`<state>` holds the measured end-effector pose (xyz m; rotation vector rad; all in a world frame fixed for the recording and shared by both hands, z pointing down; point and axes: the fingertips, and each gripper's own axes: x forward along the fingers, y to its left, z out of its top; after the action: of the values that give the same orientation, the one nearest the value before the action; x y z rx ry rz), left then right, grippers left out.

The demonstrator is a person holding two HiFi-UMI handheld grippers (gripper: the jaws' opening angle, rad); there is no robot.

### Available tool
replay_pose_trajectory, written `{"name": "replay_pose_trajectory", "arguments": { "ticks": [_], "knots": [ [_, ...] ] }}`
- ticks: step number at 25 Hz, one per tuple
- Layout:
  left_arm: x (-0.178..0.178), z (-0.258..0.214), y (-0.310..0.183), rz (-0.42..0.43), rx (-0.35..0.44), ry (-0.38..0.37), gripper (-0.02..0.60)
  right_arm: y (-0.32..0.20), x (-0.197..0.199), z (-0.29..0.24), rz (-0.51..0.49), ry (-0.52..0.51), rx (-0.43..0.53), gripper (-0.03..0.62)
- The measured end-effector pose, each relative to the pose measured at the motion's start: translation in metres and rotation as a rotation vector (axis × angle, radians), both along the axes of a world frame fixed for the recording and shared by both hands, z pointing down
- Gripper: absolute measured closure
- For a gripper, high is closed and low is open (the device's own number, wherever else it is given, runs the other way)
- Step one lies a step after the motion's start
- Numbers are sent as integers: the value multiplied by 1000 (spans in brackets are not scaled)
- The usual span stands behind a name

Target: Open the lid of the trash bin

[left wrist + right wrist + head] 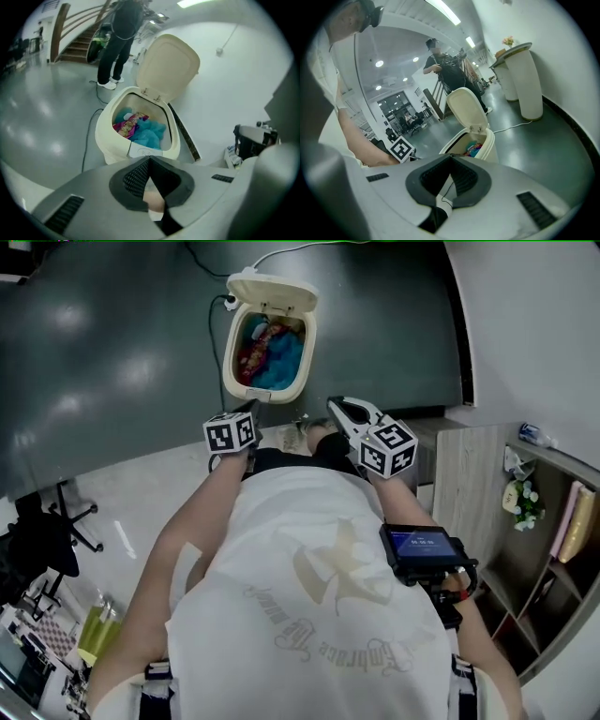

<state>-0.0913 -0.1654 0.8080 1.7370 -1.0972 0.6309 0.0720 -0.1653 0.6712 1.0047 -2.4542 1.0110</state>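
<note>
The left tongs [149, 161] are closed, their dark ribbed pads meeting at the tips with nothing gripped between them. The right tongs [451, 158] are closed too and likewise empty. In the head view both pairs reach forward side by side, the left tongs [251, 409] pointing at the front of the bin and the right tongs [335, 406] off to its right.

Just ahead of the left tongs stands the cream plastic trash bin [105, 140], an oval tub on the glossy dark grey floor [112, 352]. Its hinged cream lid [168, 65] is already open, tipped up and back at the far rim. Inside lies a heap of blue and pink rubbish [140, 126].

From the right gripper view the same bin sits a little further off, lid raised. A thin white cable [281, 254] runs away from behind the bin. Further back a person in dark clothes [119, 37] stands near a staircase.
</note>
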Motion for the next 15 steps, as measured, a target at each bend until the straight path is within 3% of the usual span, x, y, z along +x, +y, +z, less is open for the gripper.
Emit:
{"name": "replay_pose_trajectory", "arguments": {
  "ticks": [2,7,15],
  "knots": [
    [-1,-4,-1,-58,7,36,567,1,0,-1,-3,0,1,588],
    [-1,-22,-4,-70,69,42,568,0,1,-7,0,-4,16,588],
    [11,-69,-6,79,231,7,568,-2,-12,-20,-40,-21,60,588]
  ]
}}
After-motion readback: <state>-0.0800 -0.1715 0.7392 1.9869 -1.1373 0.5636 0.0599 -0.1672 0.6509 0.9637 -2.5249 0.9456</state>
